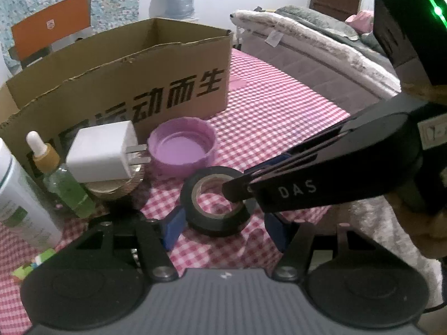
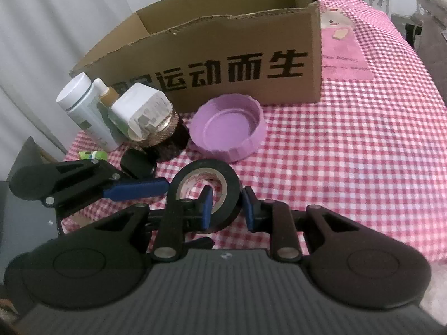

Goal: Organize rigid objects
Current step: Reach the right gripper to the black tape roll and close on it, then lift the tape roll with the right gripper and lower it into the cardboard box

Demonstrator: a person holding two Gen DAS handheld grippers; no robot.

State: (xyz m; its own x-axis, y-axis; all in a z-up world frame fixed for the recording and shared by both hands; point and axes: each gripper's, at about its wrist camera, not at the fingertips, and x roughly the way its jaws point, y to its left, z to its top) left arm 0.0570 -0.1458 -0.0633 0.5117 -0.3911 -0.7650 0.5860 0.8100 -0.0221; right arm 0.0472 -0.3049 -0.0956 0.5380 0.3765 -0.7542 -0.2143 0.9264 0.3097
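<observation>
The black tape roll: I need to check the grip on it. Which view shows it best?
The right wrist view: the black tape roll has one finger through its hole, one outside. In the left wrist view, the right gripper covers part of it.
</observation>
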